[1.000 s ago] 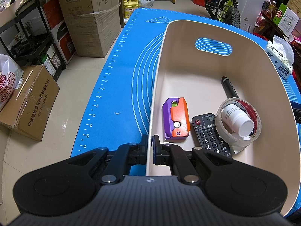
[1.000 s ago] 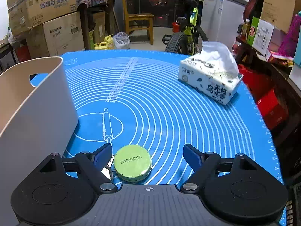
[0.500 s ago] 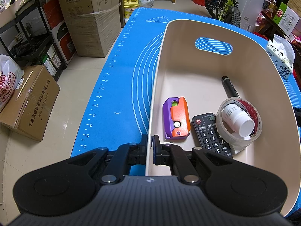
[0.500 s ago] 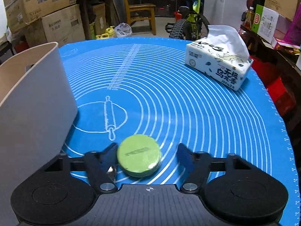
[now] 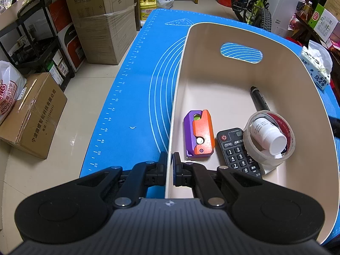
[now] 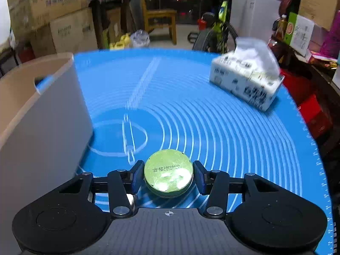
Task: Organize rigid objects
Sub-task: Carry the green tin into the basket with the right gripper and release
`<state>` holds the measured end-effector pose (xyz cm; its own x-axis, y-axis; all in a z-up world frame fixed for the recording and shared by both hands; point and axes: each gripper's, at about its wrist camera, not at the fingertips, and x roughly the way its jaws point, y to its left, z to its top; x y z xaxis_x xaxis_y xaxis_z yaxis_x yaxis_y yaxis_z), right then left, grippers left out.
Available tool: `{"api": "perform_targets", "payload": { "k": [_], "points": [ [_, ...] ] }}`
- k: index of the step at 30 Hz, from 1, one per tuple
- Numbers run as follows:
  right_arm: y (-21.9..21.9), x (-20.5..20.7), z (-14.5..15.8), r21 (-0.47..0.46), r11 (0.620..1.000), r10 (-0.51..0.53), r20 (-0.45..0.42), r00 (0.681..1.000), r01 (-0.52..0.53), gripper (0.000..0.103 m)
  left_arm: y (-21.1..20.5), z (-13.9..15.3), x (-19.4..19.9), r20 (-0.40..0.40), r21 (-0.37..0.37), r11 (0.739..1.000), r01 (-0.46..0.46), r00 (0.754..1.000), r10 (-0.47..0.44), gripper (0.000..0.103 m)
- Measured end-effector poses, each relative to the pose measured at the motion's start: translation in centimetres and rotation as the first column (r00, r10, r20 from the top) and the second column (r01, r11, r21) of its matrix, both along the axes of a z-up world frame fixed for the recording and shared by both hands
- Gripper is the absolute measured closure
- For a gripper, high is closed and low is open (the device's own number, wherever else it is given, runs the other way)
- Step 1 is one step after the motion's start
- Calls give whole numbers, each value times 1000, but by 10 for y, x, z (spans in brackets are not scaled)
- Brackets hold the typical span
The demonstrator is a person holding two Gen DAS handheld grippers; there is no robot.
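Observation:
My left gripper (image 5: 169,171) is shut on the near left rim of the cream bin (image 5: 297,80). Inside the bin lie a purple and orange toy (image 5: 198,135), a black remote (image 5: 235,150), a clear tape roll (image 5: 269,137) with a white bottle (image 5: 267,132) in it, and a black marker (image 5: 259,101). My right gripper (image 6: 168,175) is shut on a round green tin (image 6: 168,173) and holds it just above the blue mat (image 6: 212,116). The bin (image 6: 42,114) stands to its left.
A tissue pack (image 6: 246,80) sits on the mat at the back right, also in the left wrist view (image 5: 316,65). Cardboard boxes (image 5: 31,110), a shelf, a chair and a bicycle (image 6: 214,27) stand around the table. The mat's left edge (image 5: 99,140) drops to the floor.
My right gripper has closed from wide open onto the green tin and lifted it slightly, with the view blurred by motion. The left gripper has stayed on the bin's rim.

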<state>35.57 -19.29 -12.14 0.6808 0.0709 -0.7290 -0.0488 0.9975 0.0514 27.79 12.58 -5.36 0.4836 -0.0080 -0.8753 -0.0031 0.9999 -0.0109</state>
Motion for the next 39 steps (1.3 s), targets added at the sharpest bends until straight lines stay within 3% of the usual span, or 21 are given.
{"api": "perform_targets", "payload": {
  "k": [7, 13, 19, 31, 39],
  "points": [
    [8, -25, 55, 37, 999, -11, 143, 990, 6, 49, 0, -1, 0, 0, 0, 1000, -3, 1000, 3, 96],
    [31, -50, 101, 30, 998, 36, 322, 946, -48, 49, -2, -1, 0, 0, 3, 1000, -2, 1000, 2, 96],
    [58, -66, 123, 32, 990, 111, 390, 914, -134, 49, -1, -1, 0, 0, 6, 1000, -1, 1000, 1, 96],
    [114, -79, 116, 18, 960, 257, 348, 902, -280, 49, -2, -2, 1, 0, 6, 1000, -1, 1000, 1, 96],
    [149, -76, 91, -3, 923, 379, 187, 906, -385, 49, -2, -2, 1, 0, 7, 1000, -1, 1000, 1, 96]
  ]
}}
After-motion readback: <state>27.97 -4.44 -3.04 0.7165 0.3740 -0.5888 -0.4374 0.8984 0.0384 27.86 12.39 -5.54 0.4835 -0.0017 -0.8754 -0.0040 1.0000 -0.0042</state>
